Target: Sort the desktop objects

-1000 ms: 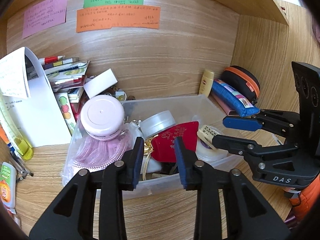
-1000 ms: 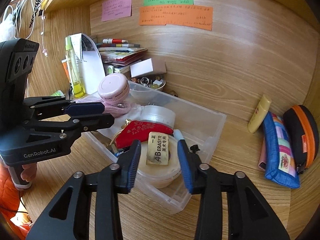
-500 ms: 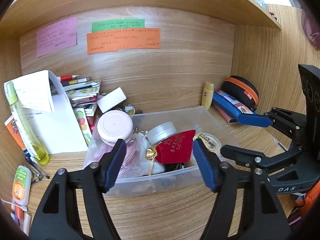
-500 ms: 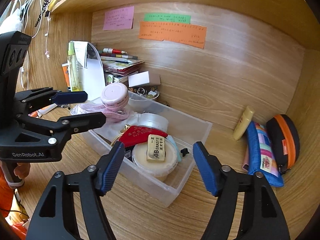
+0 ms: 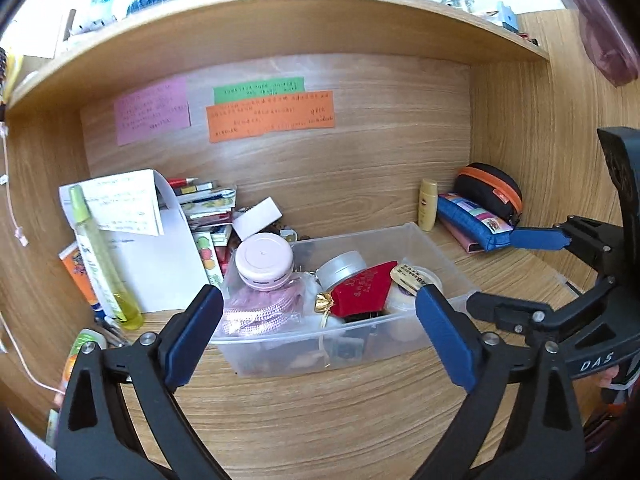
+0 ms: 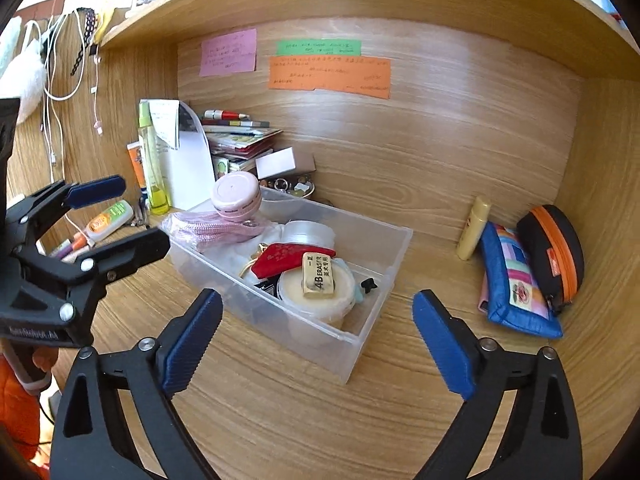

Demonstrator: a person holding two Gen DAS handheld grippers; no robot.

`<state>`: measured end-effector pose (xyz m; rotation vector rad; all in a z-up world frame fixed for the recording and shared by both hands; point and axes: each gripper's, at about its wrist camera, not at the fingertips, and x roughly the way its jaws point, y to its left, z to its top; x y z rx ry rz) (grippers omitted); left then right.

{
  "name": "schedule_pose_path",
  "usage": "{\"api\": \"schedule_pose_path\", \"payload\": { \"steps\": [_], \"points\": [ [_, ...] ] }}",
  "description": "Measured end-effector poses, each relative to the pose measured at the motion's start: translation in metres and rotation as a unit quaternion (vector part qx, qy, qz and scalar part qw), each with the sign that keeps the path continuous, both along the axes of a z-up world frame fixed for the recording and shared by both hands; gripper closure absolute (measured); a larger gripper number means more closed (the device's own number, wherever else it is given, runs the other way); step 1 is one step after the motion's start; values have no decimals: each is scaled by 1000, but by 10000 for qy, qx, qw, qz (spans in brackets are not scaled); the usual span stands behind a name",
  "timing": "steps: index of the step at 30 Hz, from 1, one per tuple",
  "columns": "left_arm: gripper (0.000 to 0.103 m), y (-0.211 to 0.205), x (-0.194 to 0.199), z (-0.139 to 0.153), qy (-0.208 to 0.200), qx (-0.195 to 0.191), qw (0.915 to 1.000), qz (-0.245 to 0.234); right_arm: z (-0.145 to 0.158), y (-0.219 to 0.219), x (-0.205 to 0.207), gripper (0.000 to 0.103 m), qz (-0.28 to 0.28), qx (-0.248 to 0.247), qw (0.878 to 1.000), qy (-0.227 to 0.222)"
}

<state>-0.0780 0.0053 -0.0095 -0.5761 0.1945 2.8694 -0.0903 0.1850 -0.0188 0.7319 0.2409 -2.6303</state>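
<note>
Two grippers, left gripper (image 5: 318, 334) and right gripper (image 6: 316, 338), jaws opening wide, empty. Ahead of both: one clear bin (image 6: 372, 320) and three sticky notes (image 6: 329, 73).

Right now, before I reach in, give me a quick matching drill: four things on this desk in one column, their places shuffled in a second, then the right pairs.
Things
1. eraser
2. pink round case
3. yellow tube
4. green spray bottle

Places
A. upright against the back wall, beside the blue pouch
B. on the pink cord bundle, at the clear bin's far left end
C. on the round tub's lid, in the bin
D. outside the bin, left, by the white paper

Pairs: 1-C, 2-B, 3-A, 4-D
</note>
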Motion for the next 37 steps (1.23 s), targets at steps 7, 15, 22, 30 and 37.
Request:
{"api": "schedule_pose_path", "payload": {
  "steps": [7, 15, 22, 30, 37],
  "points": [
    [3, 0, 17, -2, 74, 169, 9998, 66, -1, 14, 23, 6, -366, -244, 9990, 124],
    [2, 0, 19, -10, -69, 309, 9993, 212, -4, 25, 42, 1, -641, -413, 9968, 228],
    [2, -8, 15, -22, -328, 470, 9979, 316, -6, 22, 38, 0, -617, -446, 9970, 166],
    [2, -10, 9, -27, -463, 707, 9963, 138, -11, 16, 29, 1, -557, -410, 9976, 65],
    [2, -6, 11, -24, -396, 625, 9971, 183, -11, 19, 25, 0, -558, -443, 9974, 35]
  ]
}}
